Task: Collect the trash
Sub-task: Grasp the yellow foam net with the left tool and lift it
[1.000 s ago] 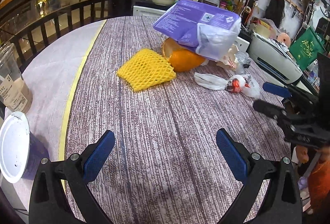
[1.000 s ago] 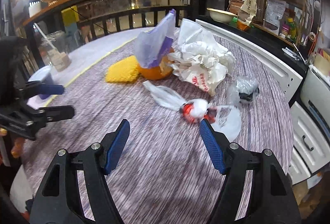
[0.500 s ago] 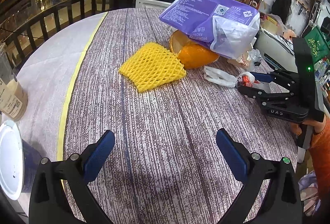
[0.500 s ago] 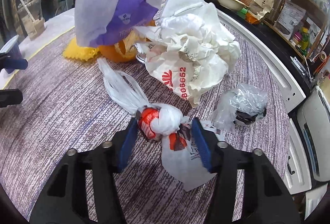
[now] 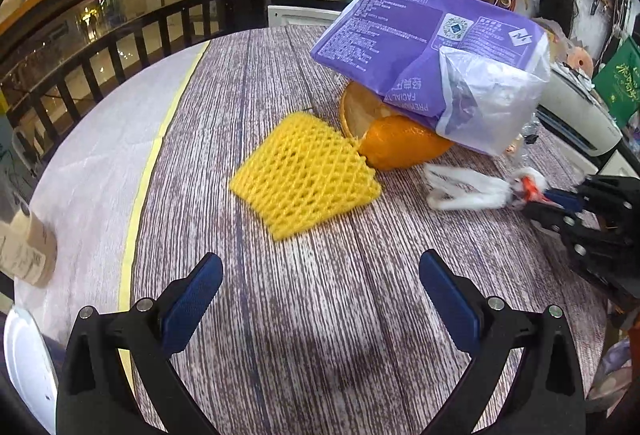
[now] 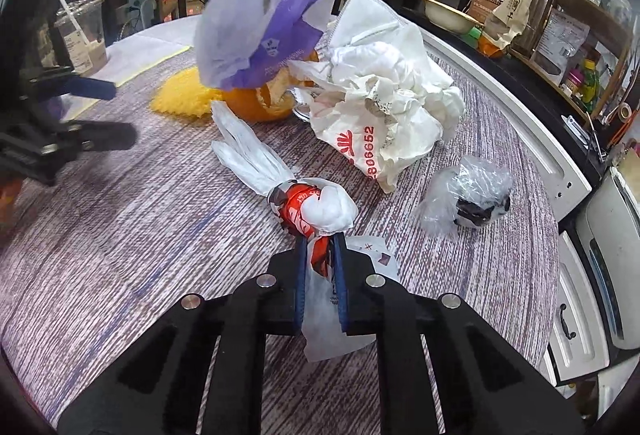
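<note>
My right gripper is shut on a knotted white and red plastic bag lying on the round table; it also shows in the left wrist view, with the right gripper at its right end. My left gripper is open and empty, hovering over the table short of a yellow foam fruit net. Behind the net lie an orange peel and a purple tissue wrapper. A crumpled white bag and a clear plastic wad lie farther right.
The table top is wood-patterned with a white cloth strip on the left. A drink cup and a white lid stand at the left edge. A railing and cluttered shelves ring the table.
My right gripper has closed on the knotted bag, which it straddled open half a second ago. My left gripper has moved closer to the yellow net.
</note>
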`<state>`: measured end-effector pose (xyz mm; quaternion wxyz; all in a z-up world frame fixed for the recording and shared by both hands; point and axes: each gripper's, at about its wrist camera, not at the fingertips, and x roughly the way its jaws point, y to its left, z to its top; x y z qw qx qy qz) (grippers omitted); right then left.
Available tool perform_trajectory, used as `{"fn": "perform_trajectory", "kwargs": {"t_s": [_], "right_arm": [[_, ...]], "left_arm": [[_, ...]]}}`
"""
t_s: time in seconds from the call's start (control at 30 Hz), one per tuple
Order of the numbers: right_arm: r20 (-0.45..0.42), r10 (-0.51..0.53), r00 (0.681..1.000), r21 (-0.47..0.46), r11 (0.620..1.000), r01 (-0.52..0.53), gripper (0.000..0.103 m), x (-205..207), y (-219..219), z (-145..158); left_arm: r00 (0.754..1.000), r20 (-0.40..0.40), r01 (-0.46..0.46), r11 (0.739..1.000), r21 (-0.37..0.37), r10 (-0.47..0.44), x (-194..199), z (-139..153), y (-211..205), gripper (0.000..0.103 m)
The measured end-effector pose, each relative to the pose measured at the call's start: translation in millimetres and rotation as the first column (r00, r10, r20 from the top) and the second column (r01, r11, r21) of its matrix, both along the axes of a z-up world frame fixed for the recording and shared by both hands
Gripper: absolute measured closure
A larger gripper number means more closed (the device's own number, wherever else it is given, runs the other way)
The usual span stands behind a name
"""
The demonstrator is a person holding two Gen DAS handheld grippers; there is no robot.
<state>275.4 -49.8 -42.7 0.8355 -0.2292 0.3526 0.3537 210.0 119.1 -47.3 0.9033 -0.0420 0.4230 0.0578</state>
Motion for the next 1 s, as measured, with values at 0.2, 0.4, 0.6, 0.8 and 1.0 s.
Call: {"fn": "perform_trajectory", "kwargs": {"t_s": [0.2,0.4,0.6,0.8,1.0], "right_arm": [[-0.006,-0.018,1.000,0.032,0.999,0.018,0.090,-15.1,-18.3,9.3],[-0.024,-0.029,0.999,0.088,0.996,0.031,0.090,-22.5,-34.7,18.4],[-0.026,-0.025,0.999,0.134,0.991,0.029,0.090,-35.3,-43.4,26.7],[-0.032,-0.035,0.999,0.191,0.981,0.041,0.090,-45.5,-51.5,29.9],[-0.046,-0.055,0.997,0.225,0.972,0.064,0.090,-51.3,-56.3,27.6]], "left_arm": [[1.000,-0.024,0.006,0.998,0.057,-0.004,26.3,-5.6,-4.2,0.010],[0.999,-0.054,0.004,0.996,0.089,0.001,47.4,-13.8,-7.4,0.020],[0.998,-0.065,-0.013,0.994,0.111,0.021,59.6,-16.6,-7.5,0.025],[0.997,-0.059,-0.049,0.992,0.118,0.056,59.6,-12.9,-1.0,0.046],[0.996,-0.039,-0.081,0.989,0.128,0.086,52.9,-12.6,4.4,0.072]]}}
